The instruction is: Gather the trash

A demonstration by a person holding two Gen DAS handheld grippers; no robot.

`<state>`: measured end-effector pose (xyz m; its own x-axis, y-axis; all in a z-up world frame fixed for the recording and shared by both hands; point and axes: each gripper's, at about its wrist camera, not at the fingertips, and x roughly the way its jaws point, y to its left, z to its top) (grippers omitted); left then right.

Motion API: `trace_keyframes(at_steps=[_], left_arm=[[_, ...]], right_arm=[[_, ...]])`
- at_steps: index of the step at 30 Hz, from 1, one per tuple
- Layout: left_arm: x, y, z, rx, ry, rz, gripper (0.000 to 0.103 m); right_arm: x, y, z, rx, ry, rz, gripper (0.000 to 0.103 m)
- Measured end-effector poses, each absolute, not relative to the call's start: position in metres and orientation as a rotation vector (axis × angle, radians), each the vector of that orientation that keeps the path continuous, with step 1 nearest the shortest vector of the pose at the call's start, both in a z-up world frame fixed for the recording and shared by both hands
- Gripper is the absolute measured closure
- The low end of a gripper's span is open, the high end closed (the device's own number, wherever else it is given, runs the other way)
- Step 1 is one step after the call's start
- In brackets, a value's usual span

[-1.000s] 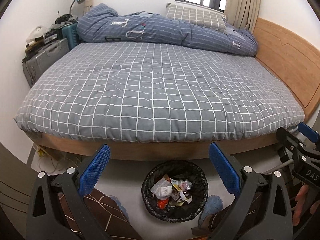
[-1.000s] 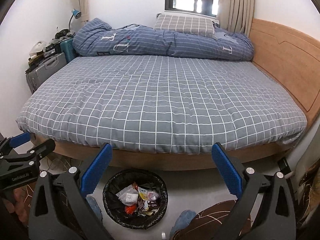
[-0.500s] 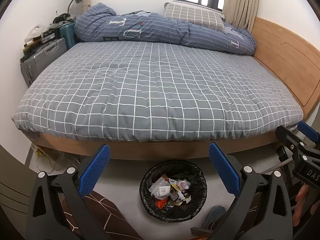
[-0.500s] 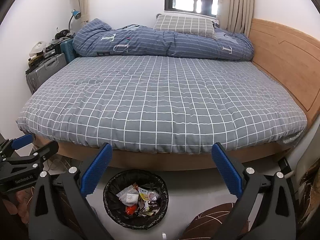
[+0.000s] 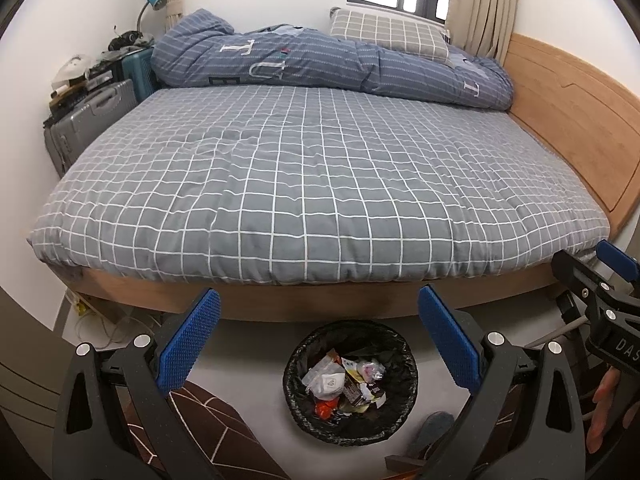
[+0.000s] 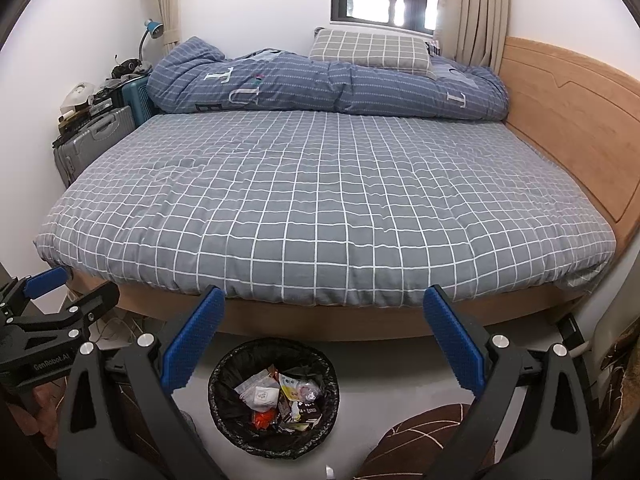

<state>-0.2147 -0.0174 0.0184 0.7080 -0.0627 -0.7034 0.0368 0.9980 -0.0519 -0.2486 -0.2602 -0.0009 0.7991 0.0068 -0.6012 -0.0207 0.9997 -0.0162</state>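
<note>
A black-lined round trash bin [image 5: 296,400] [image 6: 224,420] stands on the floor at the foot of the bed, holding wrappers, white paper and a red scrap [image 5: 326,406] [image 6: 262,418]. My left gripper [image 5: 318,342] hangs open above and in front of the bin, nothing between its blue pads. My right gripper [image 6: 322,344] is likewise open and empty, the bin sitting low between its fingers. Each gripper shows at the edge of the other's view, the right one [image 5: 600,280] and the left one [image 6: 52,292]. No loose trash shows on the bed cover.
A wide bed with a grey checked cover [image 5: 320,184] [image 6: 320,200] fills the middle, a rolled blue duvet [image 5: 340,68] and pillow [image 5: 392,34] at the far side. Suitcases [image 5: 92,120] line the left wall. A wooden headboard [image 5: 572,120] runs along the right. The person's brown patterned trouser legs [image 6: 420,440] show below.
Both cameras have drawn back slightly; the person's slippered feet beside the bin have shifted, and the bin sits a bit lower in the left view. Both grippers stay open.
</note>
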Motion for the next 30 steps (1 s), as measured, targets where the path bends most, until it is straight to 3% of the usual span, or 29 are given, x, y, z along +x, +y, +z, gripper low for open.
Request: trace_keyframes(at_steps=[30], left_arm=[[-0.2107,-0.0180,0.0135,-0.015,0.797,-0.058,0.006]], right_arm=[[-0.2439,-0.2585,-0.0055,-0.024,0.656,0.023,0.008]])
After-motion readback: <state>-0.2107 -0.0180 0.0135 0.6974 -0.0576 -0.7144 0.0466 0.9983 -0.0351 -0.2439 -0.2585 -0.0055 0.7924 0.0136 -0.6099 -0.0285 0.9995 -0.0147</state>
